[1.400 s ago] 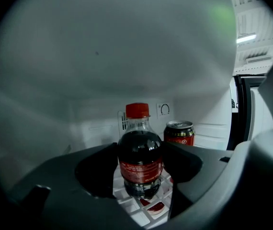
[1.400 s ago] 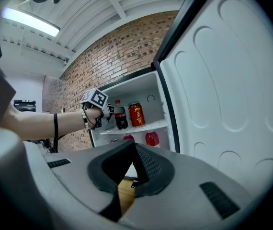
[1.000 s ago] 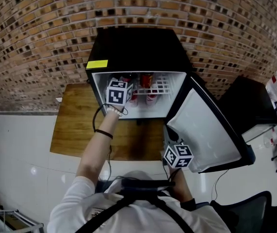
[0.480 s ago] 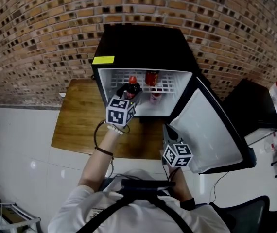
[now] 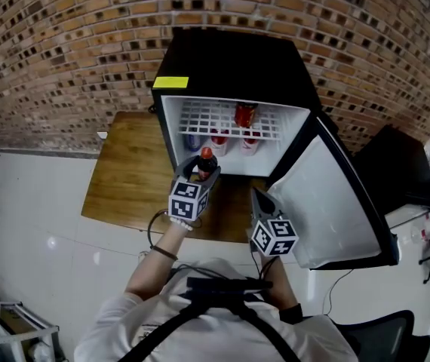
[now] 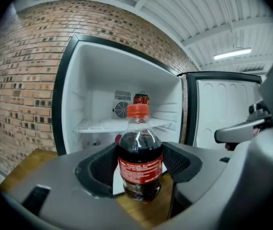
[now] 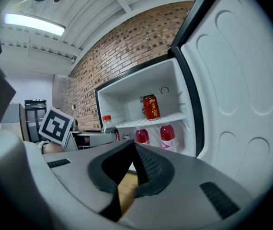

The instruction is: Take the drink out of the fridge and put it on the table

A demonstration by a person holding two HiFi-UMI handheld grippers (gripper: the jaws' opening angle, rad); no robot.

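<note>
Fridge (image 5: 230, 62) stood open, its lower shelf partly hidden by my left tongs (image 6: 140, 169), which pinched the cola bottle (image 6: 140, 152) over the desk (image 5: 121, 179); whether its base touched, I couldn't tell. My right tongs (image 7: 135, 150) were pressed together, empty. A second earlier the bottle was inside the fridge.

Fridge (image 5: 230, 66) on table (image 5: 124, 183), can (image 5: 245, 115) on shelf (image 5: 204, 119), bottle (image 5: 205, 159) before fridge
</note>
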